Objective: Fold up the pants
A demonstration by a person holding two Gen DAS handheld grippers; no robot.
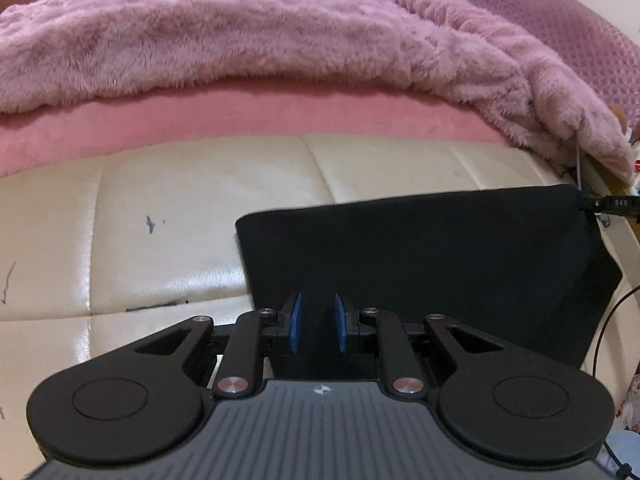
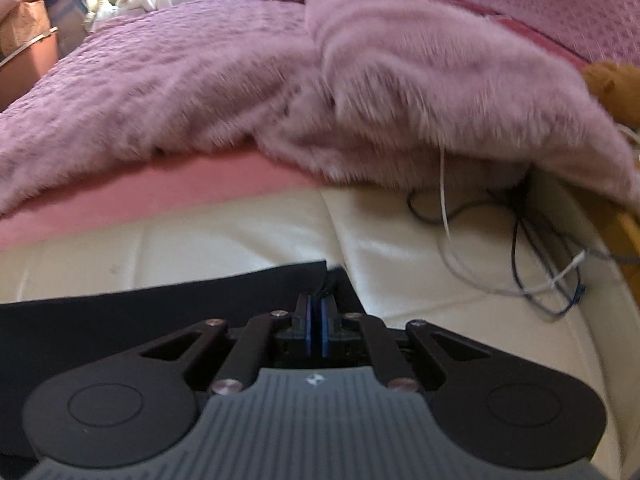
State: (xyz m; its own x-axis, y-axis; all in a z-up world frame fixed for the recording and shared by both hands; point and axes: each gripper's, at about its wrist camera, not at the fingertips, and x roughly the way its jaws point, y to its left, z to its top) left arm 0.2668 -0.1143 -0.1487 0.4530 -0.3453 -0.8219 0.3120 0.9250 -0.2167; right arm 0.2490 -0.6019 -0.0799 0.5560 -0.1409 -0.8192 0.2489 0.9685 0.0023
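The black pants [image 1: 420, 264] hang spread as a flat dark sheet just above a cream padded leather surface [image 1: 160, 208]. In the left wrist view my left gripper [image 1: 319, 320] holds their near left edge, and the black cloth fills the narrow gap between its blue pads [image 1: 296, 320]. In the right wrist view the pants [image 2: 140, 320] stretch away to the left. My right gripper [image 2: 317, 320] is shut on their right corner, its pads almost together with a pinch of cloth sticking up between them.
A fluffy pink blanket [image 1: 240, 40] and a pink sheet edge [image 1: 280, 116] lie behind the cream surface. Loose white and dark cables [image 2: 520, 248] trail at the right, with a black plug [image 1: 612, 202] by the pants' far corner. A brown plush toy [image 2: 612, 88] sits far right.
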